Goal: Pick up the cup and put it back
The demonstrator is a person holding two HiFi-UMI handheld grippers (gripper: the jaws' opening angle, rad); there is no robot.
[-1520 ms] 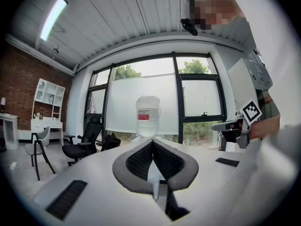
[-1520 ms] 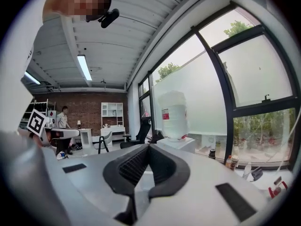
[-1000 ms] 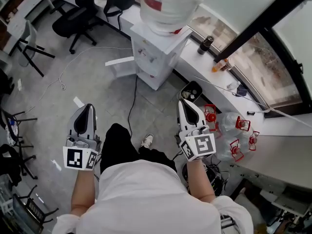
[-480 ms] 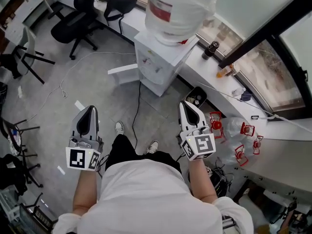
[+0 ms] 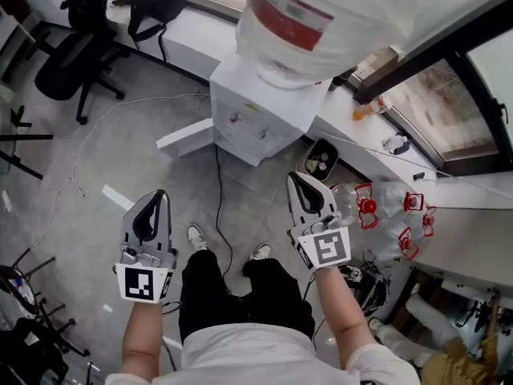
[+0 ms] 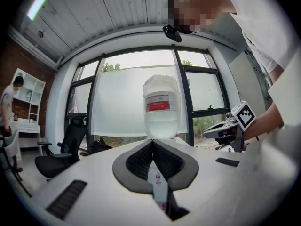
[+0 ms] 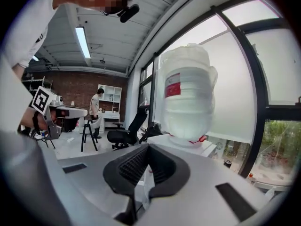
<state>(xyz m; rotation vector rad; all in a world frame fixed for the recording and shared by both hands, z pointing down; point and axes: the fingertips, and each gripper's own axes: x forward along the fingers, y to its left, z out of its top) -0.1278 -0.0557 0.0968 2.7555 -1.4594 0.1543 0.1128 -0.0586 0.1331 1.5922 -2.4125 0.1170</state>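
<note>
The cup cannot be made out in any view. A small dark bin (image 5: 319, 160) on the floor, at the foot of the water dispenser (image 5: 255, 117), holds pale round things that are too small to identify.

Neither hand-held gripper is holding anything. The left hand-held gripper (image 5: 157, 197) has its jaws closed, the ribbed pads meeting at the tips in its own view (image 6: 153, 142) with nothing between them. The right hand-held gripper (image 5: 296, 180) is closed in the same way (image 7: 146, 147). Both are held out level over the grey floor (image 5: 104, 159), well apart from each other, and both point toward the dispenser.

The dispenser is white and carries a large upturned water bottle (image 5: 321, 18) with a red label. The same bottle fills the middle of the left gripper view (image 6: 161, 108) and stands large in the right gripper view (image 7: 186, 102).

Behind the dispenser a white counter (image 5: 362, 139) runs along the window. Clear bottles with red handles (image 5: 385, 208) lie just right of the right hand-held gripper. A black cable (image 5: 216, 184) trails across the floor from the dispenser. A black office chair (image 5: 70, 54) stands at the far left, and another person (image 7: 96, 110) stands by white shelves in the background.
</note>
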